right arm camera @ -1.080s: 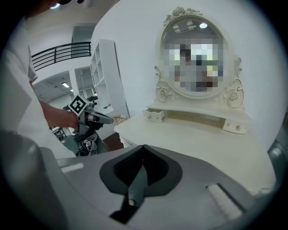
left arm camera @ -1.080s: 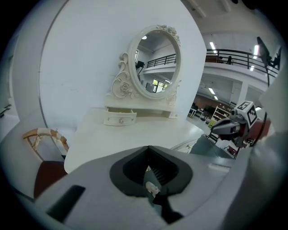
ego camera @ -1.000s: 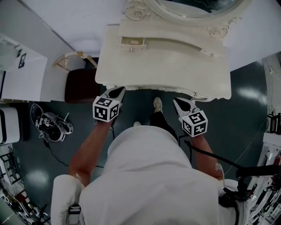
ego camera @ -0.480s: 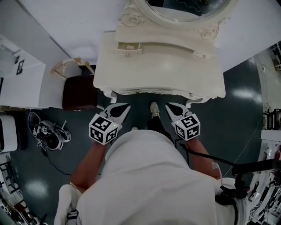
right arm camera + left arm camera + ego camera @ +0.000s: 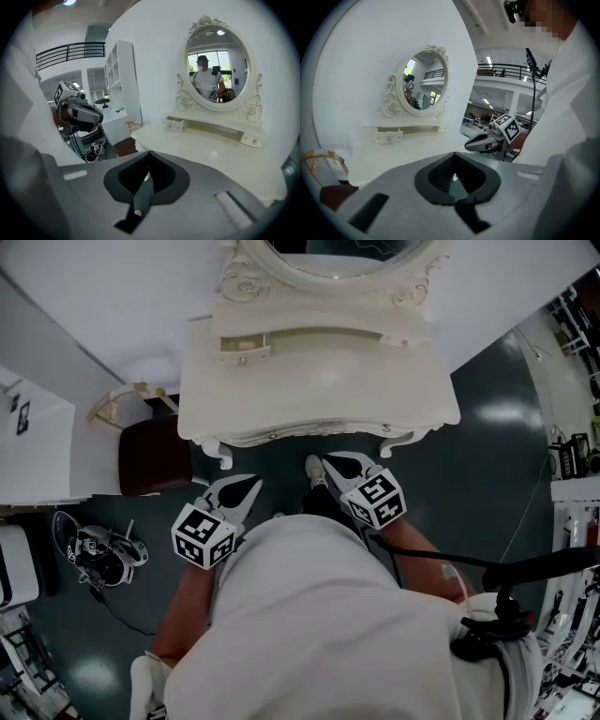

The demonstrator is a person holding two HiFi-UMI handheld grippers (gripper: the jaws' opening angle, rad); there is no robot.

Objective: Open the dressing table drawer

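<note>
The cream dressing table [image 5: 319,395] with its oval mirror stands against the wall. Its small left drawer [image 5: 242,345] sits pulled out a little under the mirror shelf, also visible in the left gripper view [image 5: 389,136] and in the right gripper view [image 5: 174,124]. The small right drawer [image 5: 405,334] looks pushed in. My left gripper [image 5: 251,484] hangs shut and empty in front of the table's left front leg, clear of the table. My right gripper [image 5: 330,462] is shut and empty too, just short of the front edge. Neither touches the table.
A dark brown stool [image 5: 150,456] stands left of the table, with a curved wooden frame [image 5: 131,395] behind it. A white cabinet [image 5: 33,442] is at far left. Tangled gear and a cable [image 5: 98,554] lie on the dark floor. The person's shoe [image 5: 314,470] is under the table front.
Both grippers have drawn back from the table's front edge toward the person's body, the left one more so. The table now sits higher and further left in the head view.
</note>
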